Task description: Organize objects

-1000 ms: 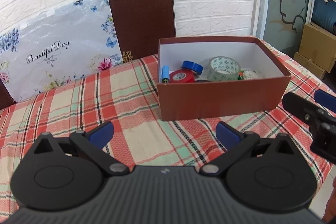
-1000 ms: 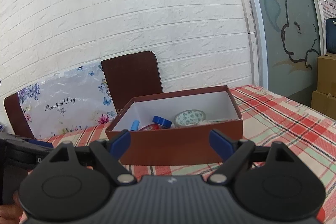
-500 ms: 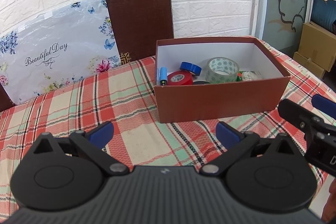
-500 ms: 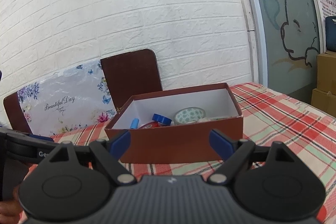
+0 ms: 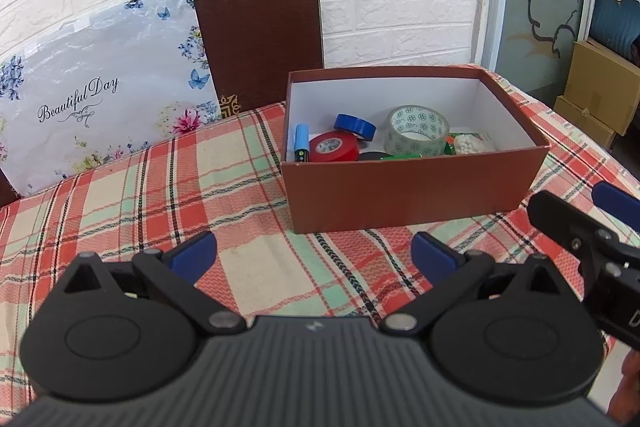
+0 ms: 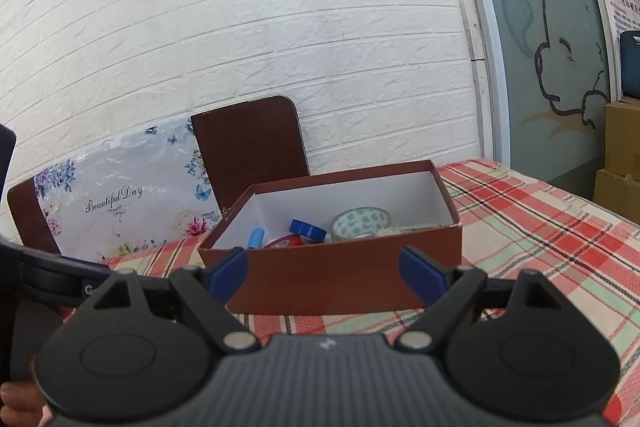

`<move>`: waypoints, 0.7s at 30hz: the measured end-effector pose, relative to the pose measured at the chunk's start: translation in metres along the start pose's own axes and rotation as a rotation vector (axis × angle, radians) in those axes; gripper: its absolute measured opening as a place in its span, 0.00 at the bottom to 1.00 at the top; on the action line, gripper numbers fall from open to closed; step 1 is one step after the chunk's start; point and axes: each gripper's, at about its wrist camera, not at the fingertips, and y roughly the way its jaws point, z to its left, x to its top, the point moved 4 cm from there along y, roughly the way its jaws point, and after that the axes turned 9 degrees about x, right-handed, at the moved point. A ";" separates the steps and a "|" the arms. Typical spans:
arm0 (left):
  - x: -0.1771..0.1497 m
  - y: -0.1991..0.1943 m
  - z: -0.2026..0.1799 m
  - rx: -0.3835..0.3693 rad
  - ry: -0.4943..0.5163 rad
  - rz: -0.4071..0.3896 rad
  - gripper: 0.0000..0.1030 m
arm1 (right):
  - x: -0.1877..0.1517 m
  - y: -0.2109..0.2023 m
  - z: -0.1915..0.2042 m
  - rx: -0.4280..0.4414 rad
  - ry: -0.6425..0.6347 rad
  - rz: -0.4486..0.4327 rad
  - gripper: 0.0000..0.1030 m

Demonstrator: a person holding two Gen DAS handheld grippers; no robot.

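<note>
A brown cardboard box [image 5: 412,195] [image 6: 344,279] with a white inside stands on the checked tablecloth [image 5: 160,195]. Inside lie a red tape roll [image 5: 334,147], a blue tape roll [image 5: 355,126] [image 6: 307,229], a patterned clear tape roll [image 5: 417,131] [image 6: 360,223], a blue battery [image 5: 301,142] [image 6: 256,238], a green item and a white packet [image 5: 468,143]. My left gripper [image 5: 314,253] is open and empty, held short of the box's near wall. My right gripper [image 6: 324,275] is open and empty too, low in front of the box; it also shows at the right edge of the left wrist view.
A brown chair back [image 5: 258,35] and a flowered plastic sheet [image 5: 100,99] stand behind the table against the white brick wall. Cardboard cartons [image 5: 596,95] sit on the floor at the right. A hand [image 6: 18,401] shows at the lower left of the right wrist view.
Both grippers have drawn back slightly from the box and stay open. The box and its contents have not moved.
</note>
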 end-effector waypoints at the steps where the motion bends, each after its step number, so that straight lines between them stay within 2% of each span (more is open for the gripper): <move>1: 0.000 0.001 0.000 0.000 0.000 0.003 1.00 | 0.000 0.000 0.000 0.000 0.001 0.001 0.83; 21: 0.000 0.003 -0.003 0.014 0.008 0.009 1.00 | -0.002 0.004 -0.006 0.003 0.021 0.006 0.84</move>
